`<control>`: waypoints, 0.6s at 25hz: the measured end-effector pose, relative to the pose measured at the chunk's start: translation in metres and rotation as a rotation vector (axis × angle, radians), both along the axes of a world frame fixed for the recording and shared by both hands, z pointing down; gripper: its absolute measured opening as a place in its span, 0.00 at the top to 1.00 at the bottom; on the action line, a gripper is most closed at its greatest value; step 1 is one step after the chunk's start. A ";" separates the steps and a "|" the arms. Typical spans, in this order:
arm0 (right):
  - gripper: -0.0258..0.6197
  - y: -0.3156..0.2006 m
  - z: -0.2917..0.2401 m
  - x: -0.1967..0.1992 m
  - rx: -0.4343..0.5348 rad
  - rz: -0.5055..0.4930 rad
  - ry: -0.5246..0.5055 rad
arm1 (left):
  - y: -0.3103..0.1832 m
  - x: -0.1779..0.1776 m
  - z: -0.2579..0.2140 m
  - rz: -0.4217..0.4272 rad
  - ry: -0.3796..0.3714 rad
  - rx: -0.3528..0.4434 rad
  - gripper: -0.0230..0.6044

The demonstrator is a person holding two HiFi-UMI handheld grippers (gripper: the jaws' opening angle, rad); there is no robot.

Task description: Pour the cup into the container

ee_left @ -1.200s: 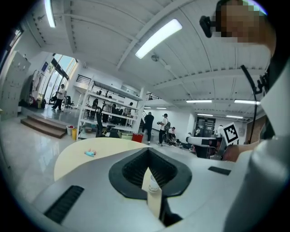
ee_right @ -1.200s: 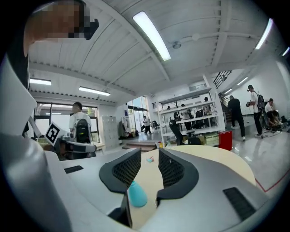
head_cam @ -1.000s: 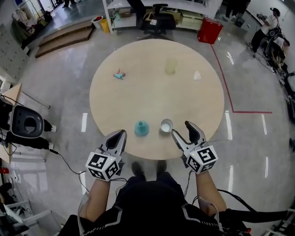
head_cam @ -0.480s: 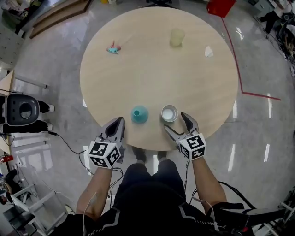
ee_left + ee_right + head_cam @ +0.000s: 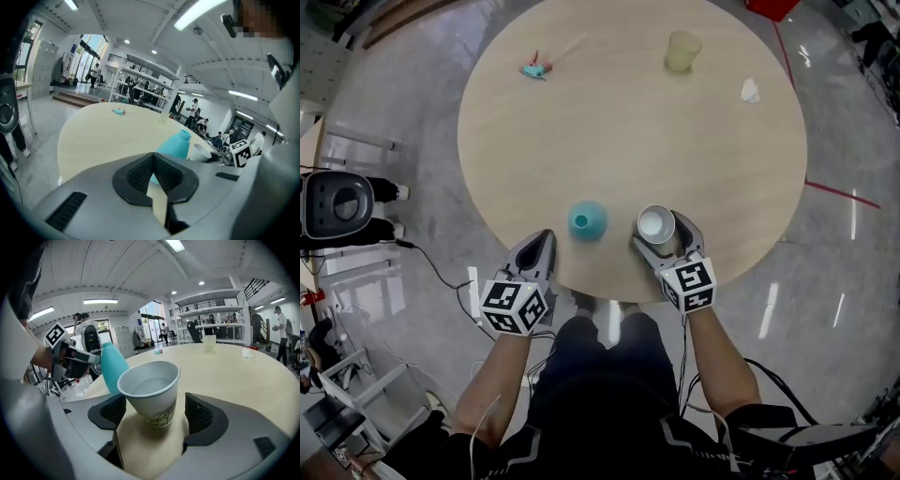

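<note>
A white paper cup [image 5: 656,224] holding clear liquid stands near the front edge of the round table [image 5: 628,122]. My right gripper [image 5: 659,232] is open around the cup, one finger on each side. In the right gripper view a gap shows between each pad and the cup [image 5: 152,392]. A teal bottle-shaped container [image 5: 588,219] stands upright just left of the cup, also seen in the right gripper view [image 5: 112,369] and the left gripper view [image 5: 176,144]. My left gripper [image 5: 541,246] is shut and empty, at the table's edge in front of the container.
A pale yellow translucent cup [image 5: 682,51] and a small white crumpled object [image 5: 750,91] sit at the far right of the table. A small teal and pink item [image 5: 535,67] lies at the far left. A black machine [image 5: 336,208] stands on the floor to the left.
My right gripper has moved forward and its jaws have spread, so the paper cup now stands between them. The left gripper has barely moved. The head view has tilted further down.
</note>
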State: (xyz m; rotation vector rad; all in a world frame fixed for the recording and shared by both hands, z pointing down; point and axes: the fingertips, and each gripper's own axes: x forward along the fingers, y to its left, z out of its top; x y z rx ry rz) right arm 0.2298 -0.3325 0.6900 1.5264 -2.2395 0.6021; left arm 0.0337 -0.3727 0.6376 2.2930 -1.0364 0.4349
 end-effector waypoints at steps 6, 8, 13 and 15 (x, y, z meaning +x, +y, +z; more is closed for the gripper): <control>0.39 -0.012 0.005 -0.006 0.012 -0.025 0.025 | 0.002 -0.005 0.001 -0.002 -0.011 -0.001 0.96; 0.46 -0.013 0.003 -0.007 0.024 -0.035 0.032 | 0.004 -0.005 0.002 0.003 -0.019 -0.003 0.96; 0.47 -0.010 0.001 -0.009 0.014 -0.073 0.043 | 0.012 0.001 -0.005 0.020 -0.020 0.004 0.96; 0.47 -0.009 -0.006 -0.011 0.012 -0.087 0.062 | 0.011 0.002 -0.011 0.016 -0.014 0.016 0.96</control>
